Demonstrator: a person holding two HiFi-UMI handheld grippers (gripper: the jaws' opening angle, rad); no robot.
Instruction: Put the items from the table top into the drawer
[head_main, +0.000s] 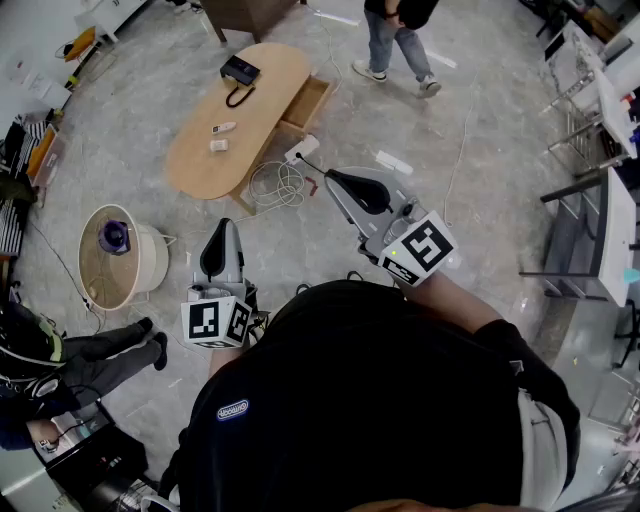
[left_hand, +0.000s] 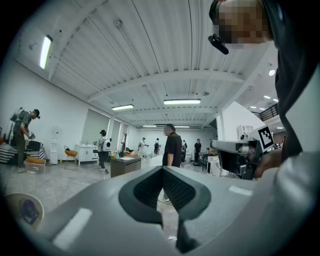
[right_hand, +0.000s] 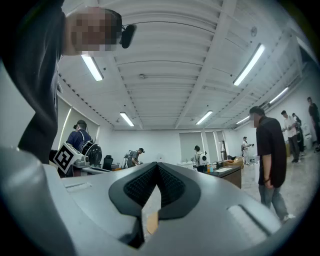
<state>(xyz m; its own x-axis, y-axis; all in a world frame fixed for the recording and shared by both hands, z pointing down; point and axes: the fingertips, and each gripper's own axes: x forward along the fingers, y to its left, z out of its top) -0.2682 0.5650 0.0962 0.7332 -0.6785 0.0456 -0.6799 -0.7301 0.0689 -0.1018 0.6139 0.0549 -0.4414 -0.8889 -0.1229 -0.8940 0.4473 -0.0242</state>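
Close against the person's black shirt, left tool and right tool both have their jaws pressed together, holding nothing — well apart from the table. A small white item and a black device lie on it; its drawer stands open, near a coiled cable on the floor.

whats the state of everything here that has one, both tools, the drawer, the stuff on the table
left tool, shut, empty
right tool, shut, empty
drawer, pulled open
black device, lying on the table, not in the drawer
small white items, lying on the table, not in the drawer
white cable, coiled on the floor beside the table
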